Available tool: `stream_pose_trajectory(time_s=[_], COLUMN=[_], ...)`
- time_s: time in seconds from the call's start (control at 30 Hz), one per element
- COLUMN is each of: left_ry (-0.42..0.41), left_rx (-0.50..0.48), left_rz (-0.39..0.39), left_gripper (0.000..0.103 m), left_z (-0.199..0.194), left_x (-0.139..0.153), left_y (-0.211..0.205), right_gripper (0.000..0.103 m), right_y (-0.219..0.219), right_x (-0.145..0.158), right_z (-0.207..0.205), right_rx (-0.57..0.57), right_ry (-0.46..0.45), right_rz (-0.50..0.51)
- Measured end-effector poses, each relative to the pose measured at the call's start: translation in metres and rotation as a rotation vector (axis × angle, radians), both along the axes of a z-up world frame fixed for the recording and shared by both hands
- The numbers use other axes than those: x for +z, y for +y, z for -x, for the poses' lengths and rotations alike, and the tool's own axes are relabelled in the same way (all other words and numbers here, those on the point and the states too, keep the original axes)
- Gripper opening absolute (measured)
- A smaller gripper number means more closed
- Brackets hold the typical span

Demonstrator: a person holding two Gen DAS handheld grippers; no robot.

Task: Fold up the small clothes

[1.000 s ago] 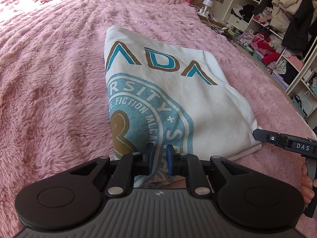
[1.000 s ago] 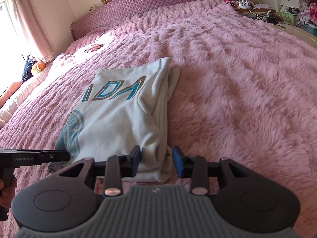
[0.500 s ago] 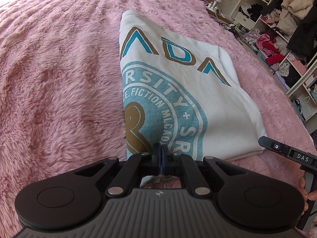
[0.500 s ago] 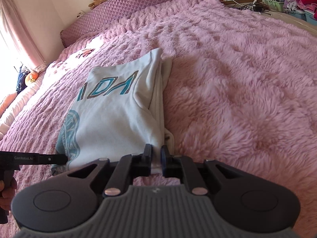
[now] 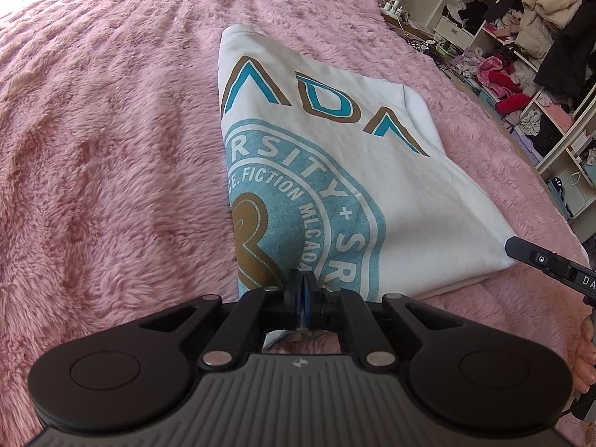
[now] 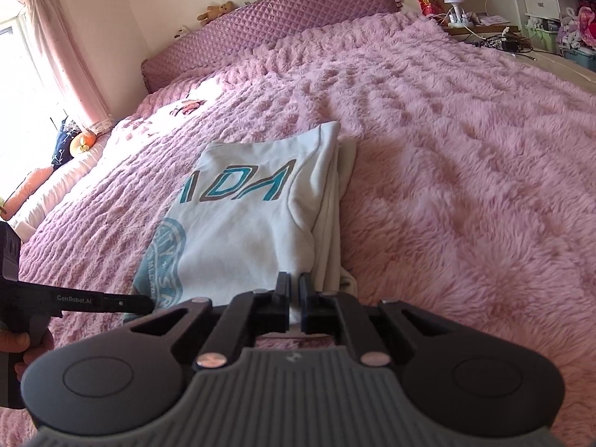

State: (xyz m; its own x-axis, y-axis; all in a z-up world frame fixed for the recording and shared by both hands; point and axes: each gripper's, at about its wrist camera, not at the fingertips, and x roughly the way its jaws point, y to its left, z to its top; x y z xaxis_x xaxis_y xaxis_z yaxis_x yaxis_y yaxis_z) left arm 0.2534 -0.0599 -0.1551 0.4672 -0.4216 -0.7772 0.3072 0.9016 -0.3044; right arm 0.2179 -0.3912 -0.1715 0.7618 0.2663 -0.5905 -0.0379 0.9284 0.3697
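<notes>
Left gripper (image 5: 304, 290): jaws drawn fully together on the near hem of the white shirt (image 5: 335, 171), at the printed blue seal. Right gripper (image 6: 294, 298): jaws just closed, a thin fold of the shirt's near right corner pinched between them. Shirt: folded lengthwise, laid flat on the pink fluffy bedspread (image 5: 111, 149), collar end pointing toward the quilted headboard (image 6: 283, 33). Difference from a second ago: both pairs of jaws were then parted around the hem and are now clamped on it; the hem is seen slightly lifted off the bedspread at both grips. A hand (image 6: 15, 346) is seen on the left handle.
</notes>
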Motion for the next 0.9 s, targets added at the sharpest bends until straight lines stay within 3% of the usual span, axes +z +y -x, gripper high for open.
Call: stream_pose_trajectory(time_s=[0.27, 0.37, 0.47, 0.53, 0.63, 0.8, 0.9], left_ry=[0.056, 0.009, -0.045, -0.08, -0.095, -0.056, -0.042], left_rx=[-0.012, -0.036, -0.042, -0.024, 0.022, 0.076, 0.074], left_rz=[0.011, -0.007, 0.022, 0.043, 0.053, 0.012, 0.029], left_gripper=[0.007, 0.017, 0.017, 0.019, 0.02, 0.02, 0.02], left_z=[-0.009, -0.004, -0.008, -0.015, -0.033, -0.054, -0.056], left_x=[0.0, 0.019, 0.038, 0.046, 0.043, 0.021, 0.01], left_y=[0.002, -0.003, -0.006, -0.008, -0.014, -0.017, -0.013], right_gripper=[0.0, 0.021, 0.021, 0.021, 0.02, 0.008, 0.0], right_y=[-0.003, 0.002, 0.012, 0.019, 0.032, 0.041, 0.037], right_x=[-0.03, -0.015, 0.014, 0.029, 0.031, 0.005, -0.014], right_z=[-0.011, -0.008, -0.003, -0.008, -0.028, -0.06, -0.07], right_rx=[-0.02, -0.019, 0.01, 0.03, 0.056, 0.056, 0.026], right_ry=[0.106, 0.071, -0.035, -0.095, -0.121, -0.048, 0.013], right_rz=[0.028, 0.105, 0.182, 0.178, 0.2, 0.187, 0.201])
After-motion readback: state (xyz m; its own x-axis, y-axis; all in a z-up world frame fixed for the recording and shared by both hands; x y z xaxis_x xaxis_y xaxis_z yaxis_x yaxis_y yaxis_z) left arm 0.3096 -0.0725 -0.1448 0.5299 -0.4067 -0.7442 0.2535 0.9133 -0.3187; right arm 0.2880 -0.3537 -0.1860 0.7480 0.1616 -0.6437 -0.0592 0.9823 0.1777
